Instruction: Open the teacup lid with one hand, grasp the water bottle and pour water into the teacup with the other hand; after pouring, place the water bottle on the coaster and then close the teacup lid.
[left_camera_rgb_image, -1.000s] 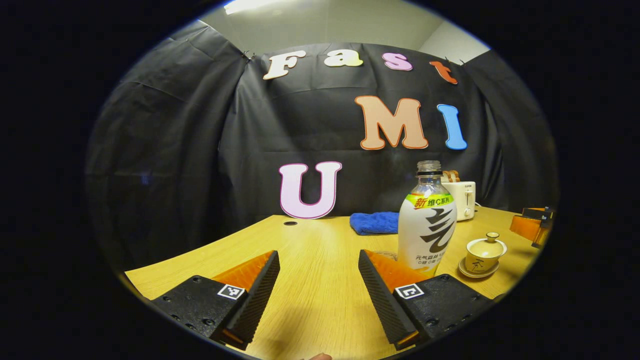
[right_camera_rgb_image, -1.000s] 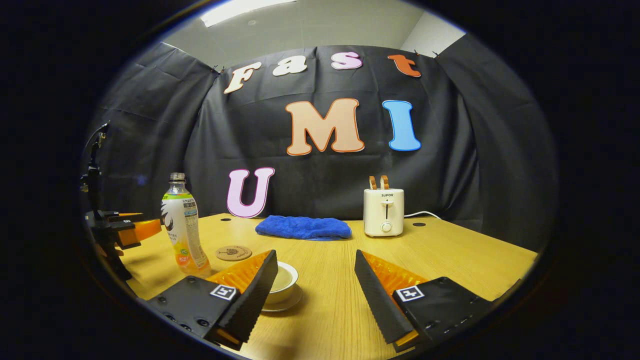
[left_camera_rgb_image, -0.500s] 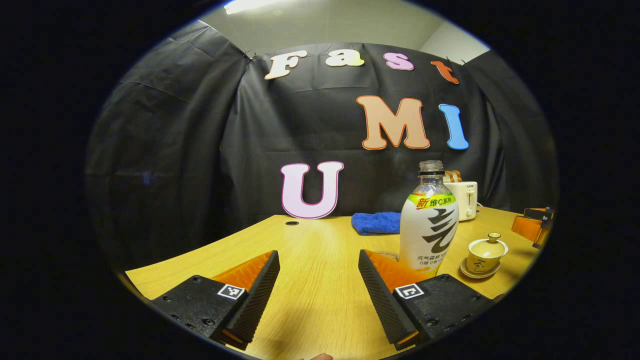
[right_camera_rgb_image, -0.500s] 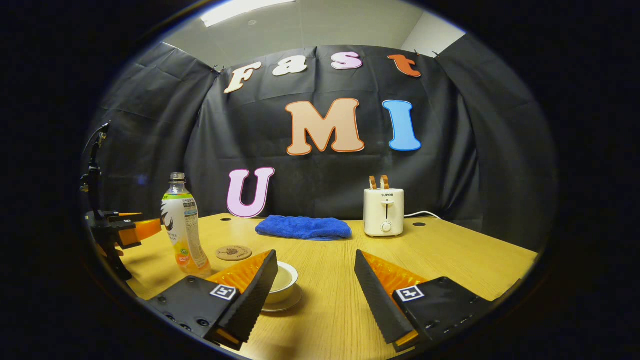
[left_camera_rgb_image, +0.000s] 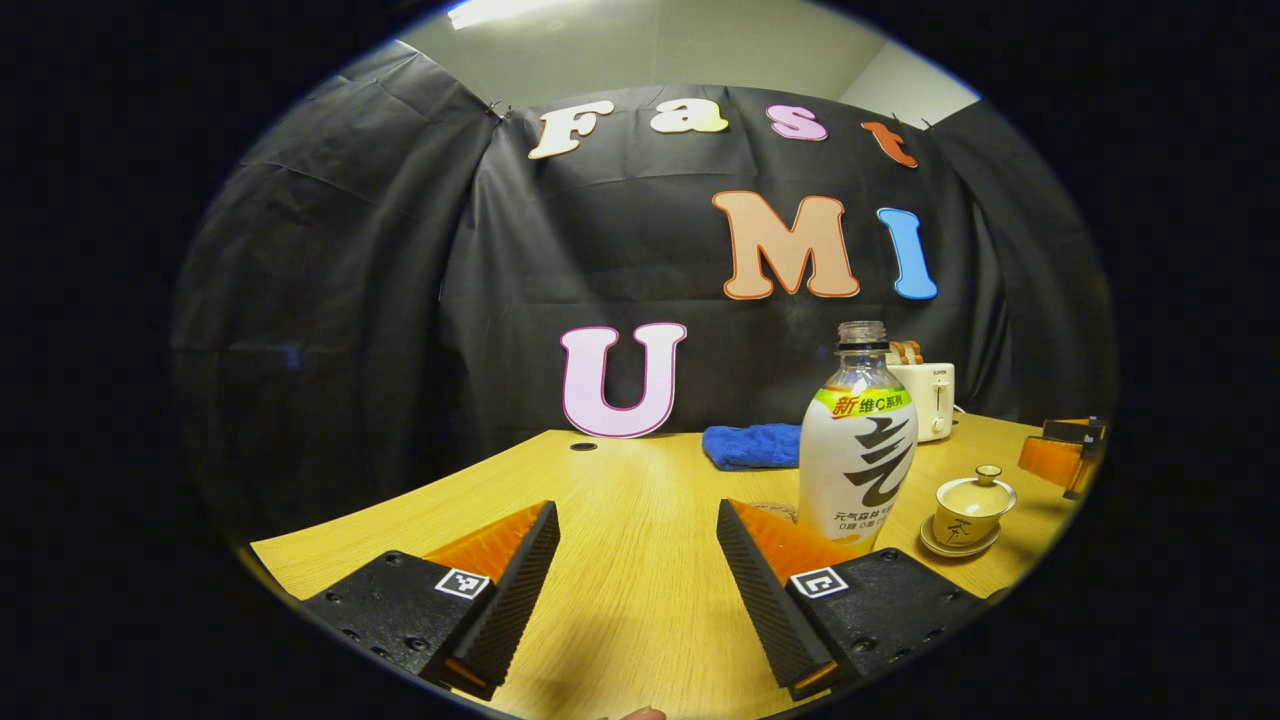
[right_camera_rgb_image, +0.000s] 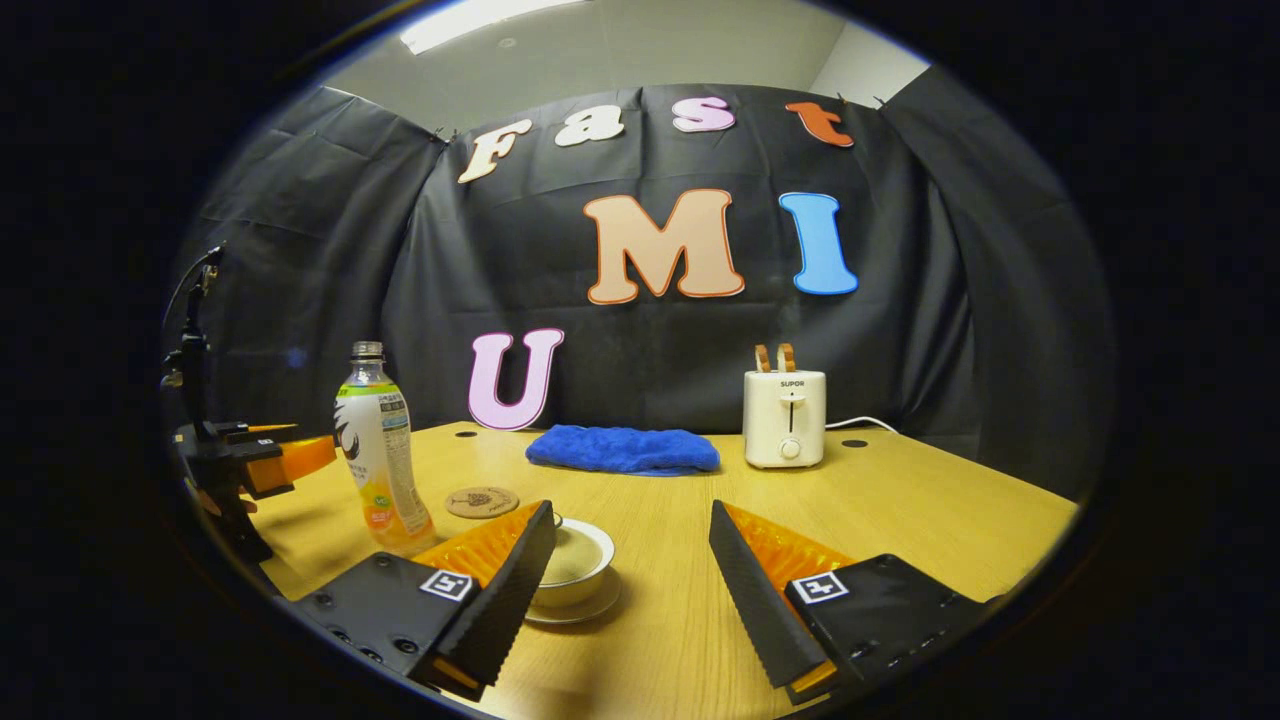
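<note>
On the wooden desk (left_camera_rgb_image: 620, 500) the water bottle (left_camera_rgb_image: 856, 440) stands upright with its cap off, close in front of the left gripper (left_camera_rgb_image: 638, 580) and a little to the right of its line. That gripper hovers low over the desk with its two fingers spread wide apart and nothing between them; the bottle's base sits just beyond the tip of its right finger (left_camera_rgb_image: 760, 590).

In the right gripper view the right gripper (right_camera_rgb_image: 632, 585) is likewise spread open over the desk, holding nothing. The teacup (right_camera_rgb_image: 578, 565) rests on its saucer (right_camera_rgb_image: 590, 608) just beyond the tip of that gripper's left finger (right_camera_rgb_image: 510, 590), which hides part of the cup. In the left gripper view the teacup's lid (left_camera_rgb_image: 975, 492) is on the cup, its small knob pointing up, and the cup stands to the right of the bottle, near the desk's right edge.

The round coaster (right_camera_rgb_image: 482, 501) lies flat on the desk between the bottle and the blue cloth (right_camera_rgb_image: 622, 449), apart from both and bare. The cloth lies folded toward the back edge of the desk, with a white toaster (right_camera_rgb_image: 785, 418) standing just beside it to the right, two slices poking out of its slots and its cord trailing toward the back right corner. In the right gripper view the left gripper shows at the desk's left edge, near the bottle.
</note>
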